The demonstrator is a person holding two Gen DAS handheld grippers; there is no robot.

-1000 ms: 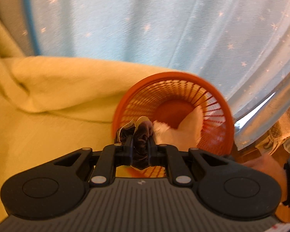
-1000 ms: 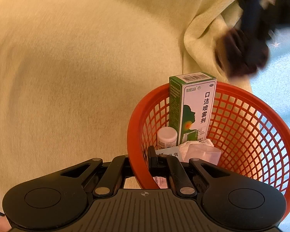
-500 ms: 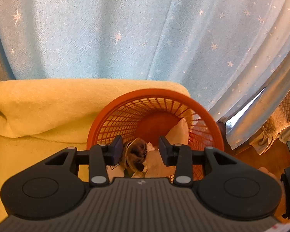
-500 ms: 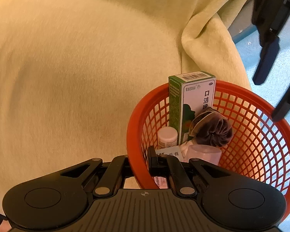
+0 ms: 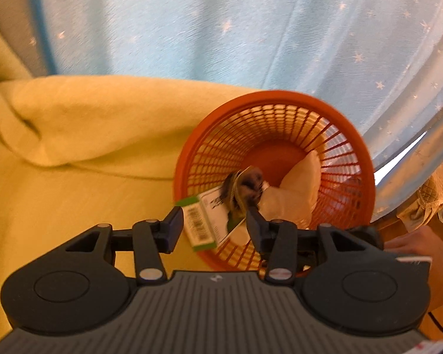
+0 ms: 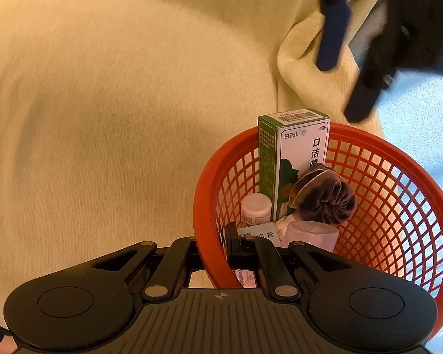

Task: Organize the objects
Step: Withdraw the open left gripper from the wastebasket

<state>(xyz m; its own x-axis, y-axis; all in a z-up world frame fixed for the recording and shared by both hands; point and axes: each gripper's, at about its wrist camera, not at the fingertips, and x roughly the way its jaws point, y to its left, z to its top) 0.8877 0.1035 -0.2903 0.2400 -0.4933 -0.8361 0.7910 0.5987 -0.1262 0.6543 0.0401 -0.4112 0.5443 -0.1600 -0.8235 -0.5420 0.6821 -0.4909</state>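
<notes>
Ahead of the right tongs (image 6: 212,246), the green-and-white box (image 6: 295,159) reads "白云山" and "口洁", with a barcode on top. A slip (image 6: 258,234) at the fingertips shows "乳膏". The small bottle's (image 6: 255,211) print is illegible.

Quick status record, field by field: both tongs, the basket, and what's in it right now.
left tongs: open, empty, above the basket
right tongs: shut on the basket rim
basket: red mesh, on a yellow blanket
box: green and white, upright against the wall
scrunchie: dark, lying in the basket against the box
bottle: small, white, beside the box
cup: clear plastic, near the rim
</notes>
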